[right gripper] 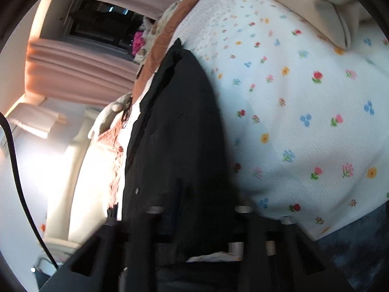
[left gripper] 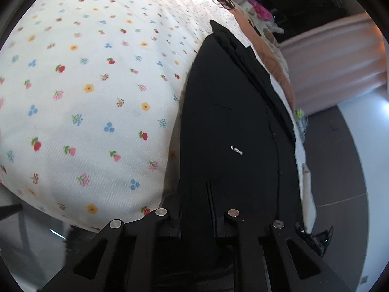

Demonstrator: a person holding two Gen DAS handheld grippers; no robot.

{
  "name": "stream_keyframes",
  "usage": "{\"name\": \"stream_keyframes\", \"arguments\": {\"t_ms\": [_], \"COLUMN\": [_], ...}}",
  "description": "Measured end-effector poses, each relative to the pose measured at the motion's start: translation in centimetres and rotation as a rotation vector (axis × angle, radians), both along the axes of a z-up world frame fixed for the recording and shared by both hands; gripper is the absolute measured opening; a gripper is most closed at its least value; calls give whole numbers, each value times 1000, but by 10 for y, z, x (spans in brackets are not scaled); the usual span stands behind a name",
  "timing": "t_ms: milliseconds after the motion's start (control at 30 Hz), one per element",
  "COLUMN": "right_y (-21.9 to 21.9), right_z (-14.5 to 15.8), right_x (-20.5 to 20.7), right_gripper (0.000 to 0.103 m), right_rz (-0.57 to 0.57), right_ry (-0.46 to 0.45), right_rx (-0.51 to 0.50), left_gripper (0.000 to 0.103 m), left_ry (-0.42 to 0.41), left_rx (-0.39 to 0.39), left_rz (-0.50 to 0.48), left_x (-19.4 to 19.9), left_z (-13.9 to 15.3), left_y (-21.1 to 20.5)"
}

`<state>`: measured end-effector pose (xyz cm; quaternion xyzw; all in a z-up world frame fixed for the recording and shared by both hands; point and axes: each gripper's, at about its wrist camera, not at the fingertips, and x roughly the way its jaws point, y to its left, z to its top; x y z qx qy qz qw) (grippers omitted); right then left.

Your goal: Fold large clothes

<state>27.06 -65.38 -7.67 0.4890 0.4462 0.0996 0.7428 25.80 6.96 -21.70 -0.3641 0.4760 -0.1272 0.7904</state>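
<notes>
A large black garment (left gripper: pixel 231 126) lies in a long strip along the edge of a bed covered by a white floral sheet (left gripper: pixel 97 85). It bears a small white label and a row of buttons. The near end of the fabric runs in between the fingers of my left gripper (left gripper: pixel 197 221), which is shut on it. In the right wrist view the same black garment (right gripper: pixel 175 133) drapes over and hides the fingertips of my right gripper (right gripper: pixel 199 223), which is closed on the cloth. The floral sheet (right gripper: pixel 304 97) spreads out to its right.
An orange cloth (left gripper: pixel 274 56) and pale clothes are piled beyond the garment at the bed's edge. Pink curtains (left gripper: pixel 335 58) hang behind them. Grey floor (left gripper: pixel 340 170) lies beside the bed. A beige pillow (right gripper: pixel 333 12) rests on the sheet. A black cable (right gripper: pixel 14 158) hangs at left.
</notes>
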Motion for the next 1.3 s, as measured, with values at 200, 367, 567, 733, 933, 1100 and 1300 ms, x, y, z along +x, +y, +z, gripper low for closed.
{"name": "stream_keyframes", "arguments": {"t_ms": [200, 367, 567, 733, 933, 1100, 1300], "right_y": [2, 8, 8, 8, 12, 13, 10], "right_z": [36, 78, 120, 158, 190, 207, 217], "right_x": [-4, -10, -22, -39, -58, -66, -74], "right_gripper": [6, 5, 5, 5, 5, 5, 5], "right_rz": [-7, 7, 32, 55, 85, 101, 109], "right_ry": [-89, -173, -237, -299, -365, -409, -429], "right_rx": [-3, -5, -9, -16, -16, -4, 6], "left_gripper": [8, 7, 7, 7, 7, 7, 7], "left_ry": [-116, -203, -273, -327, -377, -402, -410], "left_rx": [-37, -62, -104, -112, -117, -118, -119], "left_rz": [30, 37, 47, 44, 57, 75, 78], "left_x": [-15, -30, -64, -96, -118, -131, -144], "left_z": [34, 72, 111, 141, 167, 187, 205], "left_y": [8, 18, 34, 40, 43, 44, 45]}}
